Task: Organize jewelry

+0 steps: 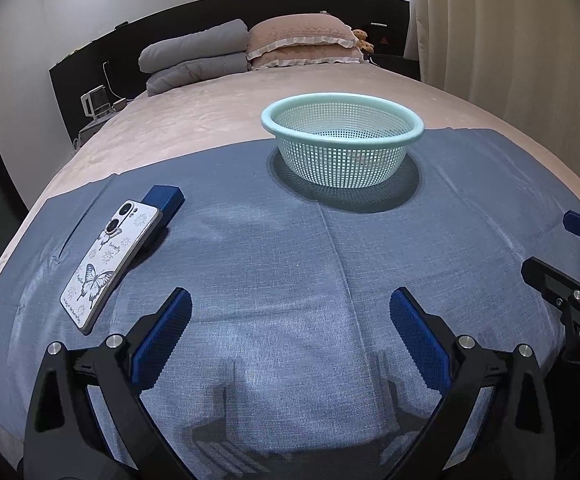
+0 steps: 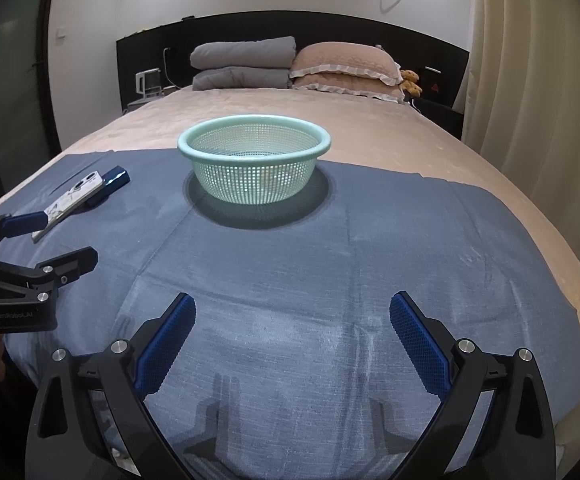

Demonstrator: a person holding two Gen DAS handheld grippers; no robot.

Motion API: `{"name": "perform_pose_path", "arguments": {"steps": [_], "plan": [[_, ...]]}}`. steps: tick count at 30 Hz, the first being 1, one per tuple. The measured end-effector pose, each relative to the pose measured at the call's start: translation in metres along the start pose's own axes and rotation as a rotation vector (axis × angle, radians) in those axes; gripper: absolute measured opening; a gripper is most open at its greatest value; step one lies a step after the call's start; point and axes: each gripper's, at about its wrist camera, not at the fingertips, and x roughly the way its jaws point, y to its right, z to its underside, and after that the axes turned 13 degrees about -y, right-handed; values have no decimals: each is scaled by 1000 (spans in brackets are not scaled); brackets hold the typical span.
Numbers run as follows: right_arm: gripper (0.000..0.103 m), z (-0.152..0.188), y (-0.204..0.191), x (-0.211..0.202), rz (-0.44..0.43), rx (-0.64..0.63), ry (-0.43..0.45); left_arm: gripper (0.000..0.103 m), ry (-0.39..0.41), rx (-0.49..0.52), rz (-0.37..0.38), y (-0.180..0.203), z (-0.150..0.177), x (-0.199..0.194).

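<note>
A blue cloth (image 1: 290, 248) is spread on the near part of a bed (image 2: 370, 128). On the cloth, at the far middle, stands a pale green basket (image 1: 342, 148) full of small holes. At the left lies a phone (image 1: 110, 264) with butterflies on its back. Its far end rests on a small dark blue box (image 1: 166, 200), which may be a jewelry box.

The left hand-held gripper (image 1: 290, 332) hangs over the near cloth with its two fingers wide apart and nothing between them. The right hand-held gripper (image 2: 292, 336) is the same: spread wide and empty. Both are well apart from the box and the basket.

No ring, chain or other jewelry shows on the cloth. I cannot tell if anything lies in the basket.

It looks like the job has not started yet. I think the next move is for the left hand-held gripper to reach far and left to the box. The phone leans on it, so the phone may slide when the box is pulled.
</note>
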Motion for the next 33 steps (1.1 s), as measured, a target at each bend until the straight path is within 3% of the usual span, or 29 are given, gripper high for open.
{"name": "perform_pose_path", "arguments": {"steps": [33], "plan": [[95, -3, 4, -1, -2, 14, -2, 97, -19, 0, 14, -1, -1, 2]]}}
